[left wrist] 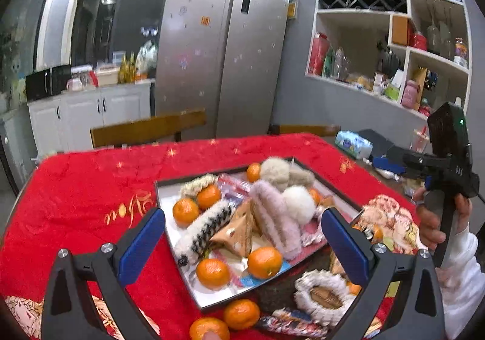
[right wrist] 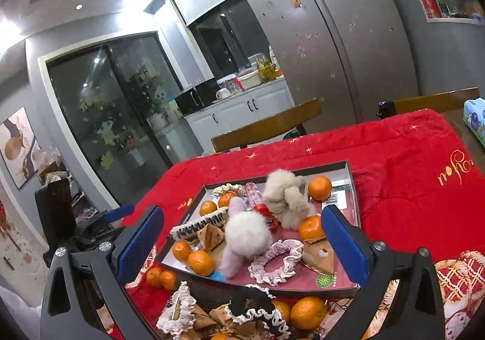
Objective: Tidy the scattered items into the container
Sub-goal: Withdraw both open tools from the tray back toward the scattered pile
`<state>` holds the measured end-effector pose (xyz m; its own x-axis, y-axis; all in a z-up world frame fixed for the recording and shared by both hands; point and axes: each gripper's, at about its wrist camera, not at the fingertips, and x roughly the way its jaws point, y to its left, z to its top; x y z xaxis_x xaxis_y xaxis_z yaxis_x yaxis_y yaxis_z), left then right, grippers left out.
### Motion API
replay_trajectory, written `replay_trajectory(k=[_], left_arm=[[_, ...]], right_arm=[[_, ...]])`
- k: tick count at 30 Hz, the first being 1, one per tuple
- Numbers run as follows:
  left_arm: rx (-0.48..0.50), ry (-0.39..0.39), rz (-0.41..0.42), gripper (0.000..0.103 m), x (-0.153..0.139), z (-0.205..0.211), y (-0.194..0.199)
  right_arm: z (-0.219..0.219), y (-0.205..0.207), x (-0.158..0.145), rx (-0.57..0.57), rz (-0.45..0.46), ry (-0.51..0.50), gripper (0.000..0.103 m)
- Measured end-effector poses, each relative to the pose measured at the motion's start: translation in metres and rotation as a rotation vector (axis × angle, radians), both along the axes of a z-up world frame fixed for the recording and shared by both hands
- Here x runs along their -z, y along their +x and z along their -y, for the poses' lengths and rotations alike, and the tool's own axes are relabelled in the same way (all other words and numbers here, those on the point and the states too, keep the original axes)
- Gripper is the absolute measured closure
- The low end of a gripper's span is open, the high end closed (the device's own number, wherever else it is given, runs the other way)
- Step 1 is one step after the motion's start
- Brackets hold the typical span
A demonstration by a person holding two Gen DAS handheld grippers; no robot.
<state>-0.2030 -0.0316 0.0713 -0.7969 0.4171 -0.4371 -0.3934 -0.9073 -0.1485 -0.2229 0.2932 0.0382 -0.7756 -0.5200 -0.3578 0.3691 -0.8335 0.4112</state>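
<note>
Both claws are spread wide and empty over the shallow dark-rimmed rectangular tray [left wrist: 169, 188]: left claw [left wrist: 242, 246], right claw [right wrist: 242, 246]. Left of the tray's near corner, two round orange mandarins [right wrist: 160, 278] sit on the red-clothed table [left wrist: 85, 188]. Just in front of the tray lies a white frilly fabric scrunchie [left wrist: 321, 297].

Grey walls, steel fridge [left wrist: 224, 67], white cabinets [left wrist: 91, 115], wall shelves [left wrist: 394, 37].

Red-clothed table [left wrist: 75, 188] under tray [left wrist: 169, 255], loose oranges [left wrist: 241, 313].
</note>
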Motion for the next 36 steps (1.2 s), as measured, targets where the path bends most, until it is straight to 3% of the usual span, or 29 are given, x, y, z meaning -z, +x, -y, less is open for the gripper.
replay_trajectory(k=[3,7,15,24,31,36], left_arm=[[0.017,0.029,0.001,0.000,-0.005,-0.003,0.005],[0.021,-0.005,-0.006,0.000,-0.007,-0.013,0.012],[0.034,-0.004,0.010,0.000,-0.014,-0.027,0.028],[-0.017,0.004,-0.033,0.000,-0.056,-0.033,0.074],[-0.044,0.014,-0.039,0.000,-0.065,-0.018,0.116],[-0.020,0.034,-0.019,0.000,-0.058,-0.015,0.139]], right_arm=[[-0.002,0.006,-0.004,0.001,-0.024,-0.027,0.000],[-0.004,0.012,-0.011,0.013,-0.023,-0.066,0.000],[0.010,0.045,-0.043,0.069,-0.108,0.036,0.000],[-0.012,0.114,-0.053,0.150,-0.091,-0.042,0.000],[-0.011,0.154,-0.062,0.177,-0.101,0.050,0.000],[-0.009,0.176,-0.051,0.196,-0.106,0.116,0.000]])
